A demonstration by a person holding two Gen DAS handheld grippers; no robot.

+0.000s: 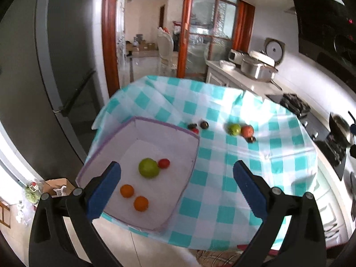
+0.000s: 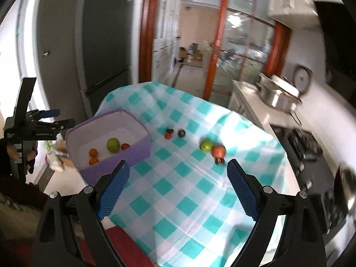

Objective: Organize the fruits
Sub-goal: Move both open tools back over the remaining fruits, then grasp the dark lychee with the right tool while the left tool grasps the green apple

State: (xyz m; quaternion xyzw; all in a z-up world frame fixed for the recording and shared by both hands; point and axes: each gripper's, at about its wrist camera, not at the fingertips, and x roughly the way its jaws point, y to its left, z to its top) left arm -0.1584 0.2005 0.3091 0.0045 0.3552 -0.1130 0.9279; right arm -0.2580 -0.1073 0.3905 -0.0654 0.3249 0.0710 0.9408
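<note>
A purple box [image 1: 191, 155] [image 2: 138, 149] sits on the left of the checked tablecloth [image 1: 222, 178]. Inside lie a green apple [image 1: 148, 168] [image 2: 113, 144], a small red fruit [image 1: 163, 163] [image 2: 125, 146] and two oranges [image 1: 127, 190] [image 1: 140, 203] [image 2: 93, 152]. On the cloth lie a green apple [image 1: 234, 129] [image 2: 206, 146], a reddish fruit [image 1: 247, 131] [image 2: 218, 151], and small dark and red fruits [image 1: 204, 124] [image 2: 181, 133] [image 2: 167, 135] [image 1: 251, 139]. My left gripper [image 1: 176, 169] is open, high above the box's near side. My right gripper [image 2: 178, 166] is open, above the cloth.
A grey fridge [image 1: 55, 77] stands left of the table. A counter [image 1: 251, 80] with pots and a stove [image 1: 331, 146] runs along the right. A doorway with a glass door [image 1: 200, 33] lies beyond. The left gripper's body shows in the right wrist view [image 2: 35, 129].
</note>
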